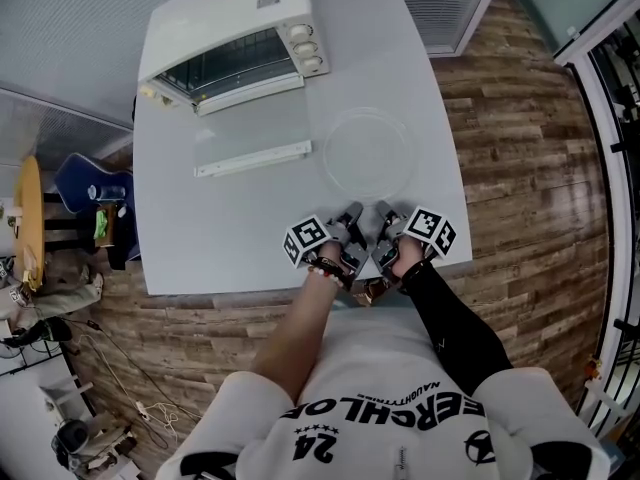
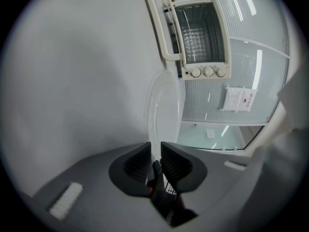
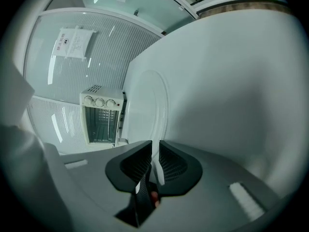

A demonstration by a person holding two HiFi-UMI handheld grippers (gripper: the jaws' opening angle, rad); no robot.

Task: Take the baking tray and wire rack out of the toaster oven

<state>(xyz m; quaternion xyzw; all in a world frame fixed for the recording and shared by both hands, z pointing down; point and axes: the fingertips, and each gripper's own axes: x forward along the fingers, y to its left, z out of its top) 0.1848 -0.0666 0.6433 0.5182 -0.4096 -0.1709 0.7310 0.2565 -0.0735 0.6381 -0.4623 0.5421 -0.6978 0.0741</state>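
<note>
The left hand-held gripper [image 1: 350,218] and right hand-held gripper [image 1: 385,218] sit nearly closed and empty at the near edge of the white surface [image 1: 200,228]. The white toaster oven [image 1: 235,28], door open, stands well ahead-left and nearer the left one. The baking tray and wire rack are presumably inside.

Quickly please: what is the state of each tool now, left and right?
Left tool: closed on the near rim of the clear plate.
Right tool: closed on the near rim of the same clear plate.

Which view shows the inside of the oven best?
The left gripper view: it looks straight into the open oven. The right gripper view shows the same opening, only smaller. The head view sees mostly its top and a narrow strip of opening.
</note>
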